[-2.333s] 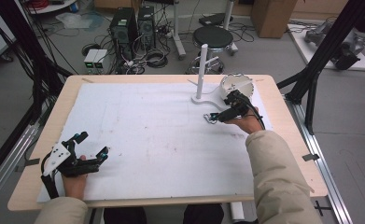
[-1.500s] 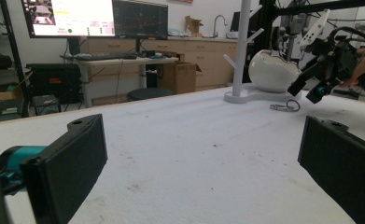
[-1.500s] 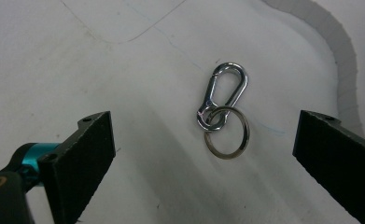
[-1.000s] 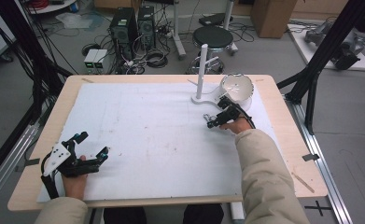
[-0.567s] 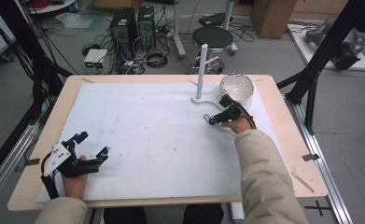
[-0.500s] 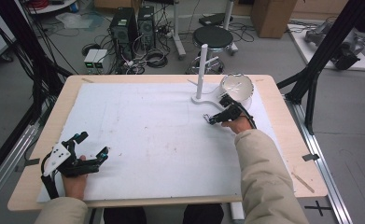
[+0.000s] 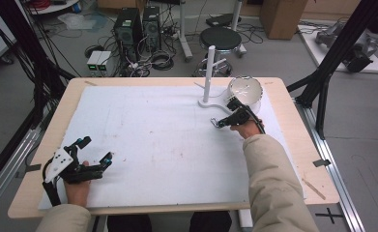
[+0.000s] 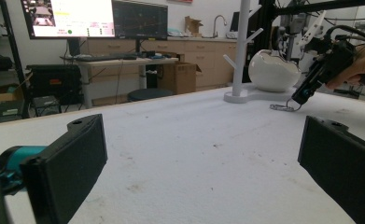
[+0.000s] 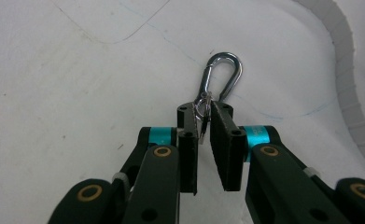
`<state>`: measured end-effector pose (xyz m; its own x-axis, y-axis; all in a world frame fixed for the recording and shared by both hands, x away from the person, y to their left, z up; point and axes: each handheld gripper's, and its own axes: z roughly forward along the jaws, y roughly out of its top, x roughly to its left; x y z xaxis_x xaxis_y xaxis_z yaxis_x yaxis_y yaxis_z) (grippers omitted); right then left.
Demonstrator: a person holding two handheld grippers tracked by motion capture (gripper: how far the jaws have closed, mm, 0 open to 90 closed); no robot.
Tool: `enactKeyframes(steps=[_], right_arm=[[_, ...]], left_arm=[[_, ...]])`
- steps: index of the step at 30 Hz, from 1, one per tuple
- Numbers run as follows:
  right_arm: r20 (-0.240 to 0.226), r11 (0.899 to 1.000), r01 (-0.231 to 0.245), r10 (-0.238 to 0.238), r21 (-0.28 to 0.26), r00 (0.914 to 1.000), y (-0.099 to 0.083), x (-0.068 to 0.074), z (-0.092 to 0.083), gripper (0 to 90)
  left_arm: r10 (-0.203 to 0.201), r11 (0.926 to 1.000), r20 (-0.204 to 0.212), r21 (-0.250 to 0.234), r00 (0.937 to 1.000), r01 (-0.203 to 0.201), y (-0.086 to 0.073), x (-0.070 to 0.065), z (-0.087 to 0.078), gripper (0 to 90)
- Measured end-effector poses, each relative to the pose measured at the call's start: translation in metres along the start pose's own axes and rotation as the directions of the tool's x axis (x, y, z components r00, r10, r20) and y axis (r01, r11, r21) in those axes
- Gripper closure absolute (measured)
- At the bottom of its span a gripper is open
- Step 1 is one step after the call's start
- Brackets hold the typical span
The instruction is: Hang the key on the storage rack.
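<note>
silver carabiner, white bowl, white mat

A grey floor lies beyond the bench, strewn with cables, two black computer towers, a round black stool and a cardboard box. Black frame posts stand at both sides of the bench. In the left gripper view, two lit screens hang above a desk, with wooden cabinets and a tap along the far wall.
</note>
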<state>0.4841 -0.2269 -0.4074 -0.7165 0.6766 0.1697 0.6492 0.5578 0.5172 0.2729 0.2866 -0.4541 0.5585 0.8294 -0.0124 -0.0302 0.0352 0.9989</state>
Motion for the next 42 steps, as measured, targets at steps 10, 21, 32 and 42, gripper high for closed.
enactKeyframes(steps=[10, 21, 32, 42], right_arm=[[0.001, 1.0, 0.004, -0.004, 0.012, 1.0, 0.0, 0.001, 0.003, 84.6], [0.022, 1.0, -0.006, 0.005, 0.014, 0.9997, 0.001, 0.003, 0.002, 87.9], [0.025, 0.999, -0.043, 0.044, -0.029, 0.9987, 0.003, 0.005, -0.006, 89.2], [-0.03, 0.985, -0.06, 0.055, -0.164, 0.998, 0.004, 0.005, -0.029, 89.3]], left_arm=[[0.0, 1.0, 0.0, 0.0, 1.0, 0.0, 0.0, 0.0, 0.0, 1.7], [-0.001, 1.0, 0.001, 0.0, 1.0, 0.001, 0.0, 0.0, 0.0, 1.7], [0.0, 1.0, 0.0, 0.001, 1.0, 0.0, 0.0, 0.0, 0.0, 1.7], [-0.001, 1.0, 0.0, 0.002, 1.0, 0.001, 0.0, 0.0, 0.0, 1.7]])
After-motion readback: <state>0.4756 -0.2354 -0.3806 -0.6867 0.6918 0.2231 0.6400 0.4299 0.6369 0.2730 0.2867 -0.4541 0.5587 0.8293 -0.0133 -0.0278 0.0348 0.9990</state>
